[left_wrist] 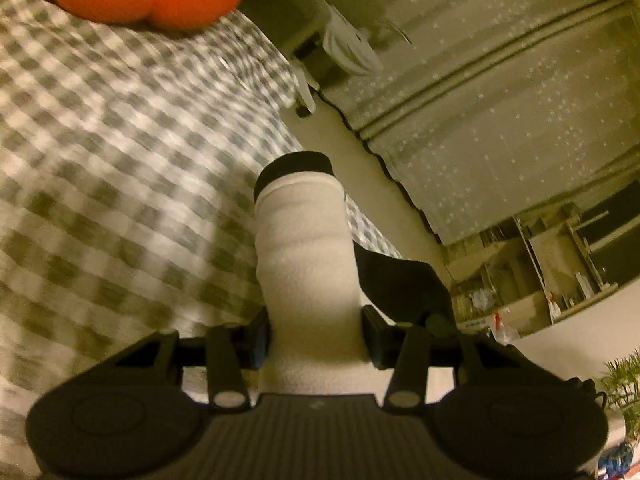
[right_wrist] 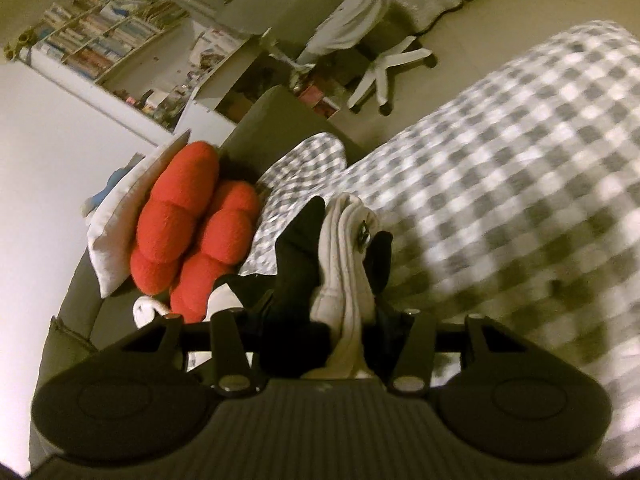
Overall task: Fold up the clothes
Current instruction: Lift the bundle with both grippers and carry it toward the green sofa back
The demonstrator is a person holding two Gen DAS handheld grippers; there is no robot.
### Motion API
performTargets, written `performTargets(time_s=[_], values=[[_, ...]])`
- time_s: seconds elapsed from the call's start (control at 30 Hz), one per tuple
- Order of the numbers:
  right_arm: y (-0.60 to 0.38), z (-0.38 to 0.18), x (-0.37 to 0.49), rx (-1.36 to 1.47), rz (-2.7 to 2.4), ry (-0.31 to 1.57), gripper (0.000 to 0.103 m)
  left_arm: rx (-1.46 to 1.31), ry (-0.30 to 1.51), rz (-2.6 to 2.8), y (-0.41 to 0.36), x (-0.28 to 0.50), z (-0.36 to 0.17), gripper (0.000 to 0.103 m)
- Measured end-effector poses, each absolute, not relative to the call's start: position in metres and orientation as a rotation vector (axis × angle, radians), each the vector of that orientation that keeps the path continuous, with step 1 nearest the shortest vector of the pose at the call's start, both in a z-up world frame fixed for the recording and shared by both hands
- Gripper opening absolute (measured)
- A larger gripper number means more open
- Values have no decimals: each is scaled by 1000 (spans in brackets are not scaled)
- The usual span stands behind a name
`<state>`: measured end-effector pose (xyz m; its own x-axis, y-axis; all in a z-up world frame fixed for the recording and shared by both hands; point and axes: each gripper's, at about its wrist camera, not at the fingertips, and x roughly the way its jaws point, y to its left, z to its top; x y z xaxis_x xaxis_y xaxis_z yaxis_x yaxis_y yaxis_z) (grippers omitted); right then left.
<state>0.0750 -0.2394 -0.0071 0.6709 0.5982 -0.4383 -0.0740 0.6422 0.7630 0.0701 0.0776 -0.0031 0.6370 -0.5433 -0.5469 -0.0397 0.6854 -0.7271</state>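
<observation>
Left gripper (left_wrist: 316, 336) clamped on white sock (left_wrist: 304, 248), long axis straight ahead over checked bed (left_wrist: 120, 160); right gripper (right_wrist: 320, 320) clamped on bunched fabric (right_wrist: 348, 248), probably same pair.

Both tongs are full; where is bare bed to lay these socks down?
Free: the checked bedspread, from the sock in the right tongs out to the bed's floor-side edge. Crowded: the head end, with red cushion and white pillow.

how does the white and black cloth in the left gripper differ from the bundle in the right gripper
The white fleece roll with a black end in the left gripper sticks out as one smooth, thick tube, mostly white. The bunched black and white cloth in the right gripper is creased, in several folds, with more black. Both are clamped above the grey checked bedspread.
</observation>
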Motion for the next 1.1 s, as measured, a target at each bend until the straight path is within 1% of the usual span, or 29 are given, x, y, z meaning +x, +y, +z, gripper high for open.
performTargets(time_s=[0.47, 0.7, 1.1], values=[[-183, 6, 81, 761, 515, 747, 52, -792, 772, -226, 140, 48, 12, 45], [-150, 11, 83, 766, 568, 743, 51, -857, 726, -171, 177, 36, 23, 44], [-58, 15, 95, 725, 719, 804, 50, -895, 644, -34, 259, 0, 29, 43]])
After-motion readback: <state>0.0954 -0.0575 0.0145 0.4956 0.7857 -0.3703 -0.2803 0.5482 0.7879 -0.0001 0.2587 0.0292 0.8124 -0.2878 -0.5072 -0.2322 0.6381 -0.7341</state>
